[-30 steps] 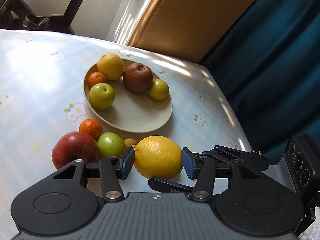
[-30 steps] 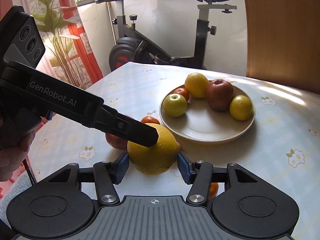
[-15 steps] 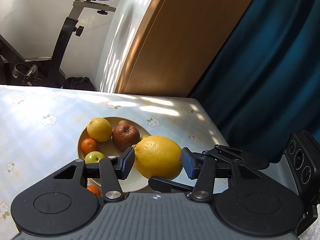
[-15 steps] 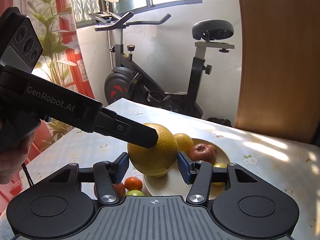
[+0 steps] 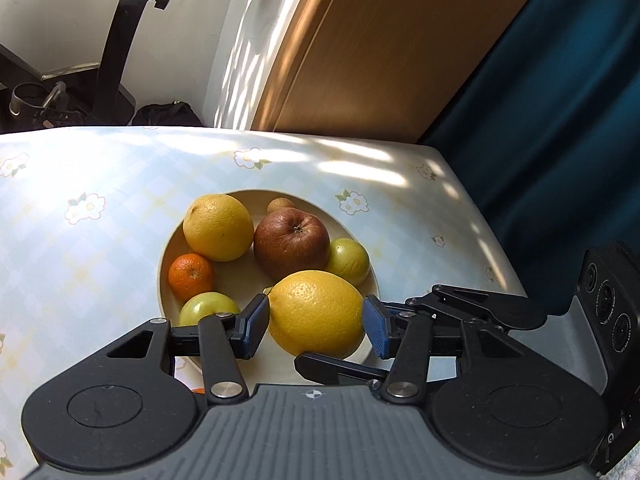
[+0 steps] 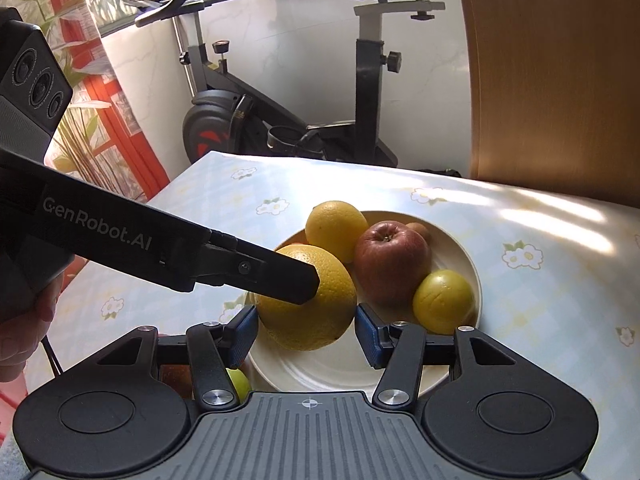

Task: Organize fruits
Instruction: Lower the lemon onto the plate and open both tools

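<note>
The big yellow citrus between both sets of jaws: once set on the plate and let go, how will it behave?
The big yellow citrus is rounded, so it may roll. The plate looks shallow and crowded, so neighbouring fruit would probably stop it. Its pebbly rind looks grippy.

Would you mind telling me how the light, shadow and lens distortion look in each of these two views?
Left wrist view: dappled sun streaks the tablecloth and wall; the grapefruit is evenly lit; the door bows from fisheye. Right wrist view: bright patch on the tablecloth at right, the plate near the camera is in shade, and the exercise bike leans with distortion.
</note>
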`<move>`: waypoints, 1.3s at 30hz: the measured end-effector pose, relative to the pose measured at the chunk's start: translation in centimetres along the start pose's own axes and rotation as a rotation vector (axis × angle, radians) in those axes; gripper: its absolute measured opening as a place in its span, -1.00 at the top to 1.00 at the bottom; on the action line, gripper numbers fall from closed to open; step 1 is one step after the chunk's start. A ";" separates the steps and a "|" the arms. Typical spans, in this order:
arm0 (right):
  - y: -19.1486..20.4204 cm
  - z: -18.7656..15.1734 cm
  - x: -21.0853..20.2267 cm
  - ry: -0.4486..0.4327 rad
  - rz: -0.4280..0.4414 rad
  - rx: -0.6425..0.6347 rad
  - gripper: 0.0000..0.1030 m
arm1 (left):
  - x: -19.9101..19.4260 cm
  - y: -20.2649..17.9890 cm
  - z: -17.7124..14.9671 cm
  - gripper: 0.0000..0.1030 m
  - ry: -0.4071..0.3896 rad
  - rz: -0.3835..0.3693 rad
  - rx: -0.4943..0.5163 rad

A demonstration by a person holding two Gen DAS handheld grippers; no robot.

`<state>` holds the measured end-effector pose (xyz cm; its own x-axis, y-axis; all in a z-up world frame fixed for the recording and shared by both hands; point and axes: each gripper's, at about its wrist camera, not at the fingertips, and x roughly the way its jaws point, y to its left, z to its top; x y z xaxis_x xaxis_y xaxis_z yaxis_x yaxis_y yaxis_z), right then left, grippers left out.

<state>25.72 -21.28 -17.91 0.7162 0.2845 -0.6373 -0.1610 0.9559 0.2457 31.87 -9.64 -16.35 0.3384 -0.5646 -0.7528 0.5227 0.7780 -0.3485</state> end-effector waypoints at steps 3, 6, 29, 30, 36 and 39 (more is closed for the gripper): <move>-0.8 -0.2 1.2 0.007 0.001 0.028 0.04 | 1.2 0.8 0.6 -0.05 0.025 0.004 0.003; -1.3 -0.3 2.3 0.014 0.003 0.046 0.04 | 2.1 1.5 0.9 -0.04 0.032 0.005 -0.014; -1.7 -0.6 2.8 0.027 -0.019 0.058 0.01 | 4.4 1.7 1.2 0.05 0.027 0.084 0.004; -1.6 -0.7 2.5 0.027 -0.020 0.055 0.01 | 4.3 1.7 1.2 0.05 0.026 0.085 0.001; -1.2 -2.0 0.1 0.013 -0.035 0.029 0.01 | 4.0 1.0 0.7 0.04 0.001 0.130 0.027; -1.0 -2.9 -1.3 0.004 -0.034 0.023 0.01 | 2.9 0.9 0.5 0.04 -0.034 0.123 0.017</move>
<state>23.03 -22.43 -19.43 0.7181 0.2518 -0.6488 -0.1210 0.9632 0.2400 33.77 -10.75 -18.58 0.4269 -0.4746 -0.7697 0.4889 0.8372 -0.2451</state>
